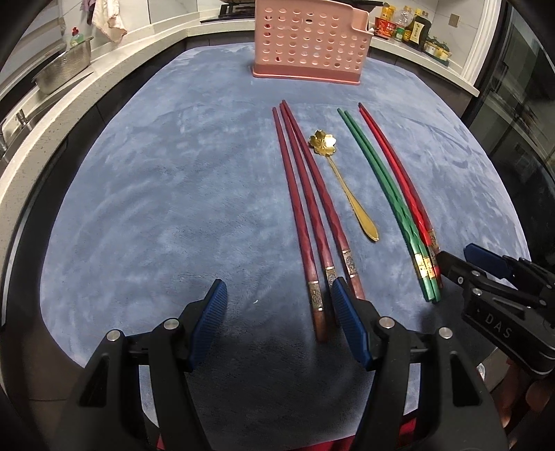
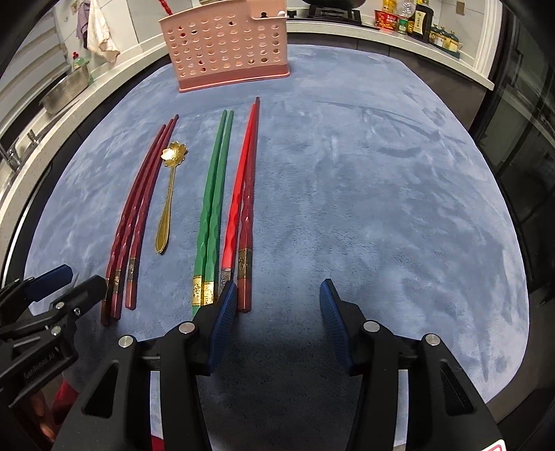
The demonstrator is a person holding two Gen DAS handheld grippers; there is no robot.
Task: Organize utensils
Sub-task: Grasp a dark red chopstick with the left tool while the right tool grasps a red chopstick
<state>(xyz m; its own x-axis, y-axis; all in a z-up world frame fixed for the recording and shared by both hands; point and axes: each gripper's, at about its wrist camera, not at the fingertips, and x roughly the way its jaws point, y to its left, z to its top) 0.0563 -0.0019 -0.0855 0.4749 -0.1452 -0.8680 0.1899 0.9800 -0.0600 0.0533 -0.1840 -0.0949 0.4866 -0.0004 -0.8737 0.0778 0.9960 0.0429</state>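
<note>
On the blue cloth (image 1: 166, 180) lie three dark red chopsticks (image 1: 305, 194), a gold flower-bowl spoon (image 1: 347, 187), a green pair (image 1: 381, 180) and a bright red pair (image 1: 399, 173), all pointing toward the pink perforated holder (image 1: 308, 45). My left gripper (image 1: 279, 301) is open, low over the dark red chopsticks' thick ends; one end shows between its pads, untouched. My right gripper (image 2: 277, 298) is open too. Its left pad sits beside the bright red pair (image 2: 246, 180), whose near end lies just inside the jaws. The green pair (image 2: 213, 194) and spoon (image 2: 168, 201) lie left of it.
A metal colander (image 1: 66, 69) and a sink tap stand on the counter at the left. Bottles and jars (image 1: 412, 24) line the back right counter. A dark glass door runs along the right. Bare cloth (image 2: 381, 208) stretches right of the chopsticks.
</note>
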